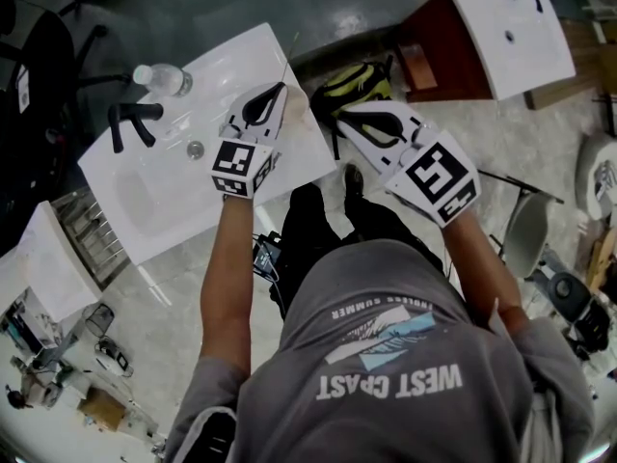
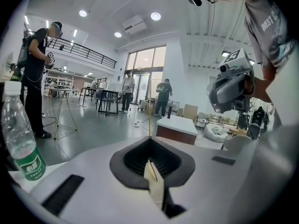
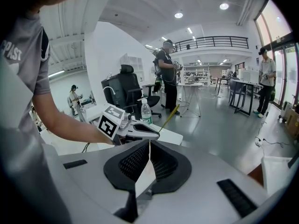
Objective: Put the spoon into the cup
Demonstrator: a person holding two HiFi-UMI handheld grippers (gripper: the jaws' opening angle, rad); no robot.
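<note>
My left gripper [image 1: 279, 89] hangs over the near edge of a white washbasin [image 1: 145, 196], shut on a thin yellowish stick [image 1: 288, 58] that looks like the spoon's handle. The stick pokes forward past the jaw tips [image 2: 149, 125]. In the right gripper view the same stick [image 3: 169, 115] slants up from the left gripper [image 3: 157, 133]. My right gripper [image 1: 347, 116] is held beside it, off the basin and above the floor, jaws closed with nothing between them [image 3: 149, 144]. I see no cup in any view.
A clear water bottle [image 1: 162, 78] with a green label [image 2: 23, 148] stands at the basin's far corner, by a black tap [image 1: 133, 119]. A yellow-black bag [image 1: 355, 83] lies on the floor ahead. A second white basin [image 1: 511, 32] stands far right. Several people stand about the hall.
</note>
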